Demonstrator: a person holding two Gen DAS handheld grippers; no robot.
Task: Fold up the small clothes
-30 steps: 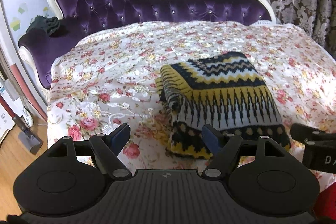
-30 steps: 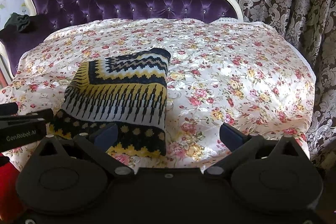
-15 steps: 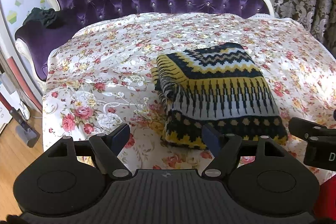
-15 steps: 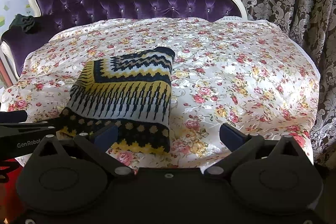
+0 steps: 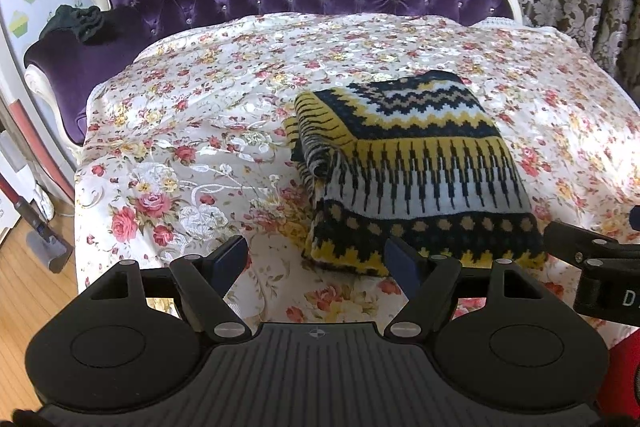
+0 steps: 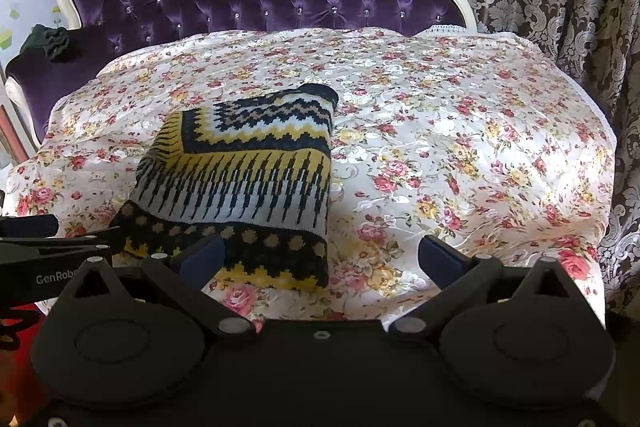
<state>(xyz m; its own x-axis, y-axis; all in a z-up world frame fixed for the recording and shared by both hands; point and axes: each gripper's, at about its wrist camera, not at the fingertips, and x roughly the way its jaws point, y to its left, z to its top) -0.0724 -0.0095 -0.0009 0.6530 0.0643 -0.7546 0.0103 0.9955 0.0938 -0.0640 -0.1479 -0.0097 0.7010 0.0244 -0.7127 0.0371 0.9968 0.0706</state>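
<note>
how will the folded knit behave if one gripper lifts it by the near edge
The knit is soft and in stacked layers, so it would likely droop and unfold. Its loose rolled left edge would probably spill first. The glossy floral cover beneath looks slick, so a push may slide the bundle whole.

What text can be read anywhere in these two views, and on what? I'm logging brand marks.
"GenRob", cut off by the nearer gripper: on the left gripper seen in the right wrist view.
"D", cut off by the frame edge: on the right gripper seen in the left wrist view.
The folded knit shows no text.
</note>
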